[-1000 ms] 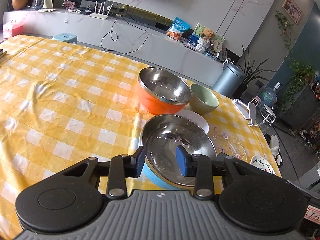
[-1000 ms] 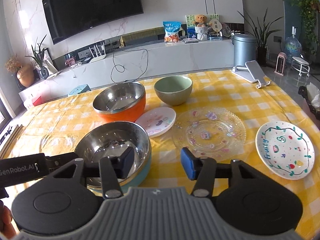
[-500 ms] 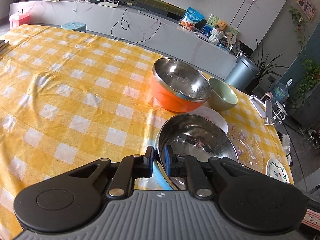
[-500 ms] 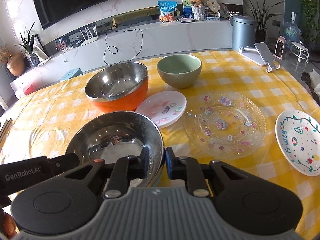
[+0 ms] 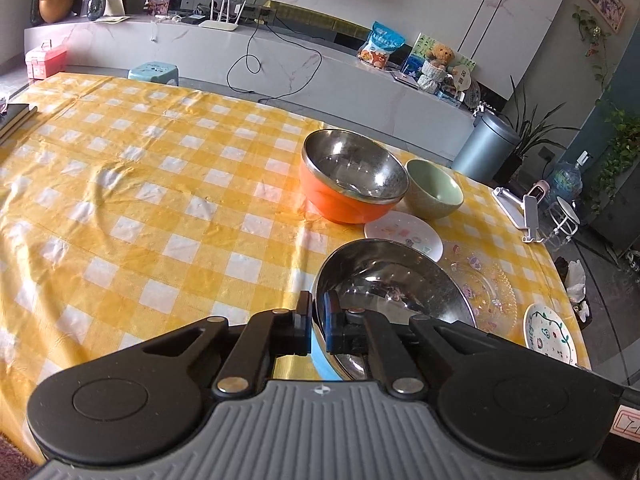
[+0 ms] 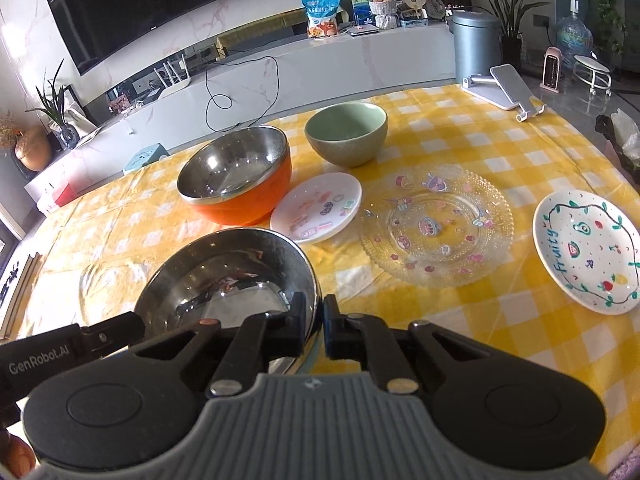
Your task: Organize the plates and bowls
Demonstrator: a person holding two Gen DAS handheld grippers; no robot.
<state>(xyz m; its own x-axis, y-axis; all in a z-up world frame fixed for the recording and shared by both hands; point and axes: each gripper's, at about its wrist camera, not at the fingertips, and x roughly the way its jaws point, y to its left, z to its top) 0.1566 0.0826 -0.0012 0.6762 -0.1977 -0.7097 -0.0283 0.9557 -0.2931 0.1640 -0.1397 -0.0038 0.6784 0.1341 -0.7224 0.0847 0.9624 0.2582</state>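
A steel bowl with a light-blue outside [image 5: 392, 284] [image 6: 224, 276] is held above the yellow checked tablecloth. My left gripper [image 5: 318, 320] is shut on its left rim. My right gripper [image 6: 319, 320] is shut on its right rim. Beyond it stand an orange steel bowl [image 5: 348, 176] [image 6: 236, 180] and a green bowl [image 5: 434, 194] [image 6: 346, 134]. A small white plate [image 6: 316, 212], a clear glass plate [image 6: 436, 224] and a white "Fruity" plate [image 6: 588, 248] lie to the right.
A phone stand [image 6: 504, 90] sits at the table's far right corner. Books [image 5: 14, 116] lie at the left edge. A grey bin [image 5: 482, 148] and plants stand beyond the table.
Both grippers closed on the blue steel bowl's rim, left first open then shut, right likewise. The bowl now appears raised and tilted slightly.
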